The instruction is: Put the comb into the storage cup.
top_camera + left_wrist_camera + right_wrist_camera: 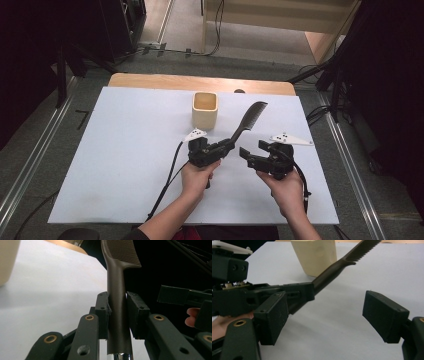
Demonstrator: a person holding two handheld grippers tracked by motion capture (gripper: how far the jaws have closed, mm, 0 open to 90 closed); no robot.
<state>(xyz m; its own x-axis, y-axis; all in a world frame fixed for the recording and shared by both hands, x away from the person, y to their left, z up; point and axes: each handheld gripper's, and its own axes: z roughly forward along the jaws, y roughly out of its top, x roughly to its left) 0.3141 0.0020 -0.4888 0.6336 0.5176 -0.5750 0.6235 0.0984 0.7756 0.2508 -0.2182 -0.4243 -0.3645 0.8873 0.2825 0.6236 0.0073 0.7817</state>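
A dark brown comb (248, 120) is clamped by its handle in my left gripper (226, 145), which is shut on it. The comb's toothed end points up and away, to the right of a cream square cup (205, 110). In the left gripper view both pads press the comb (117, 305) handle at the left gripper (117, 312). My right gripper (251, 152) sits just right of the left one, jaws wide open and empty. In the right gripper view the comb (342, 263) crosses in front of the cup (317, 255), while the right gripper (327, 320) holds nothing.
A white sheet (125, 160) covers the wooden table (150, 80). Black cables trail from both grippers toward the near edge. Dark stands and floor cables surround the table.
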